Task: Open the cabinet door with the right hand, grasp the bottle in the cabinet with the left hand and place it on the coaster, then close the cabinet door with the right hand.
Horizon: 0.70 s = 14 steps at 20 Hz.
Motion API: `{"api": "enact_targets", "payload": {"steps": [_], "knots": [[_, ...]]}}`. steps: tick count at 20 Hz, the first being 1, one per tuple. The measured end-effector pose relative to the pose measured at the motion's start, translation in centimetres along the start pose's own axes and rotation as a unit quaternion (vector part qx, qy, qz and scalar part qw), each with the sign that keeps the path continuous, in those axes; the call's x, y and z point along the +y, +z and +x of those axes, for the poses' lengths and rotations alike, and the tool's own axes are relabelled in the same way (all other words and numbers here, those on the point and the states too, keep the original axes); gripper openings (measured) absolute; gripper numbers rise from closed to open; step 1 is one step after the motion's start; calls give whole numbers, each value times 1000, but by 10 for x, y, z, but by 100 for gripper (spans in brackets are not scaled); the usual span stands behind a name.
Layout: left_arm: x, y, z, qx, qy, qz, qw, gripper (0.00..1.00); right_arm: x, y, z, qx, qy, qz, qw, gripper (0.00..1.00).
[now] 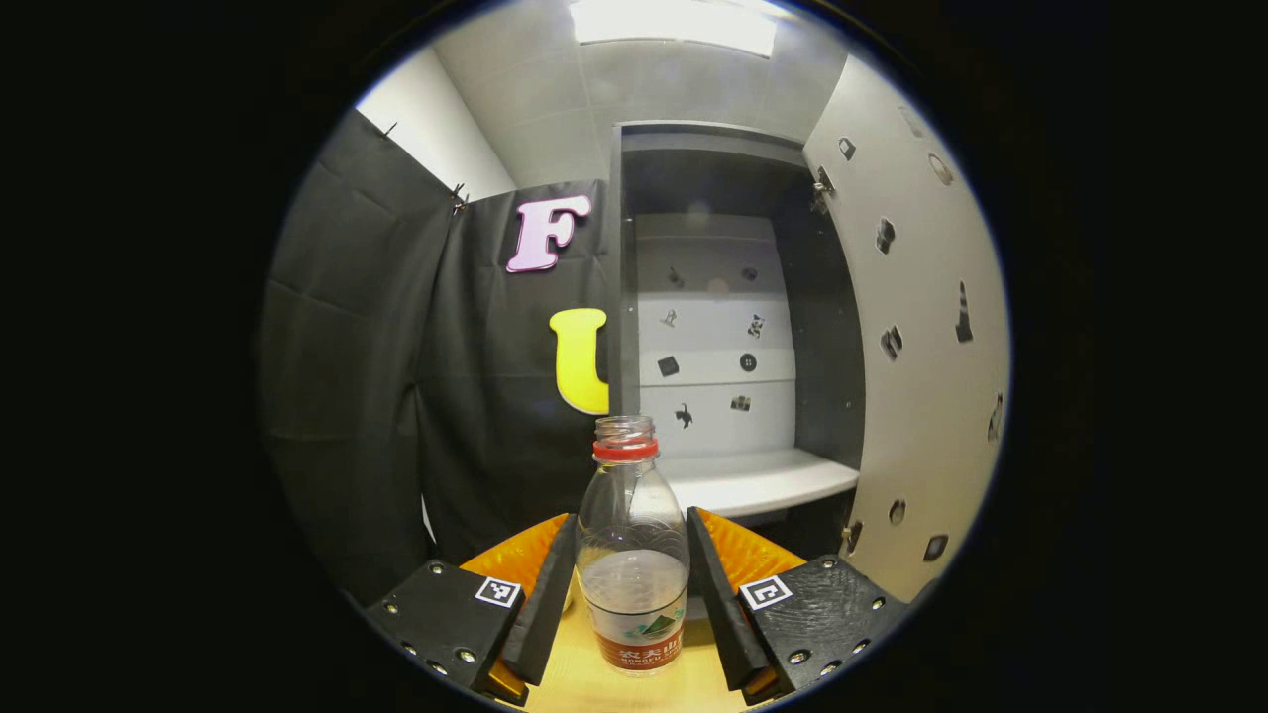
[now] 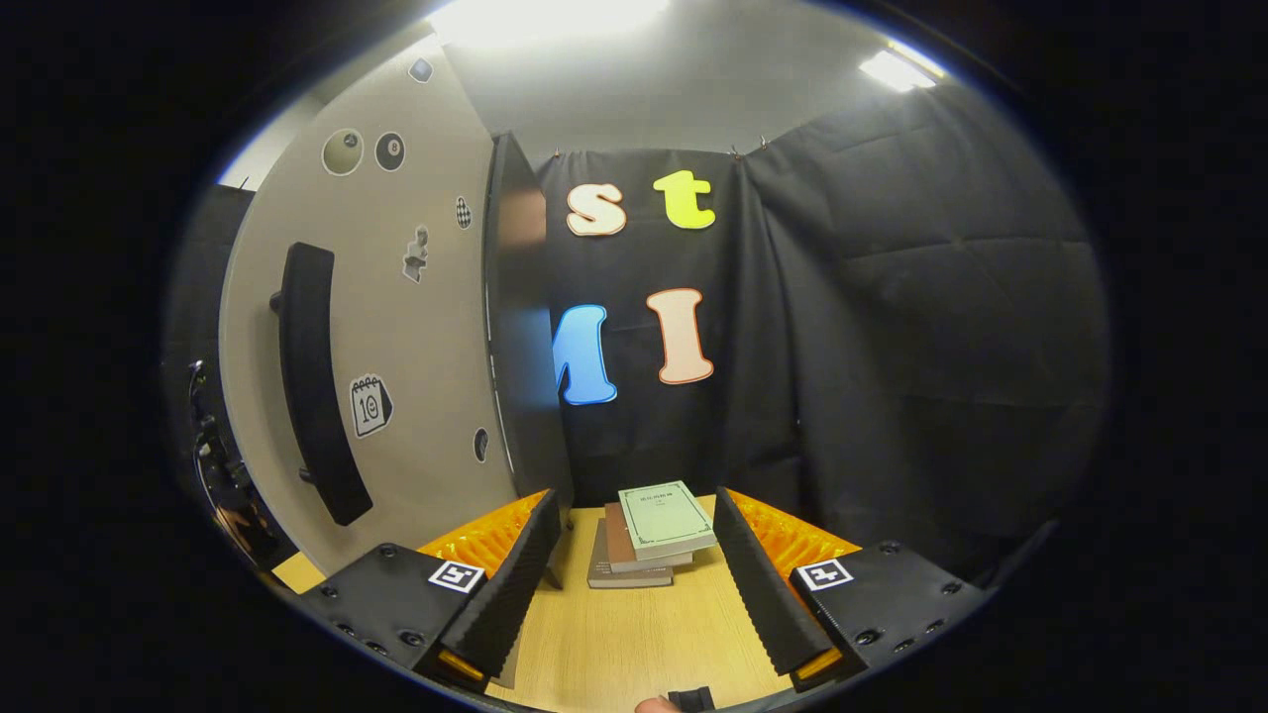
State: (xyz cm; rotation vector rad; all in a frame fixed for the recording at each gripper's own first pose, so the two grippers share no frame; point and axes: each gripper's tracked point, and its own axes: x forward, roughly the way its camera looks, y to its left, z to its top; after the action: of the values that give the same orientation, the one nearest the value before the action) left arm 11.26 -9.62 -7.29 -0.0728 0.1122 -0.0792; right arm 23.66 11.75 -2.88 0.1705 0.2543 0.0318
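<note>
Bottle stands upright, gripped between the left gripper's jaws; right jaws open.

From my seat I can read little. A calendar sticker on the cabinet door shows "10". The bottle carries a red-and-white label, its print too blurred to read. The green book has unreadable cover text.
</note>
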Motion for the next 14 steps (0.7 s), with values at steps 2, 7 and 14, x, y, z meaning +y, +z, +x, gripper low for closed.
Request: {"api": "enact_targets", "payload": {"steps": [2,7,14], "knots": [[4,-22,-12,7,-2,-6,1000,63,0,-3,-2,-1,0,-1,1000,94],[13,-80,-43,26,1,-26,999,63,3,-14,-5,2,-2,-2,1000,98],[13,-152,-63,59,6,-20,998,63,5,-30,-5,19,-5,-6,1000,94]]}}
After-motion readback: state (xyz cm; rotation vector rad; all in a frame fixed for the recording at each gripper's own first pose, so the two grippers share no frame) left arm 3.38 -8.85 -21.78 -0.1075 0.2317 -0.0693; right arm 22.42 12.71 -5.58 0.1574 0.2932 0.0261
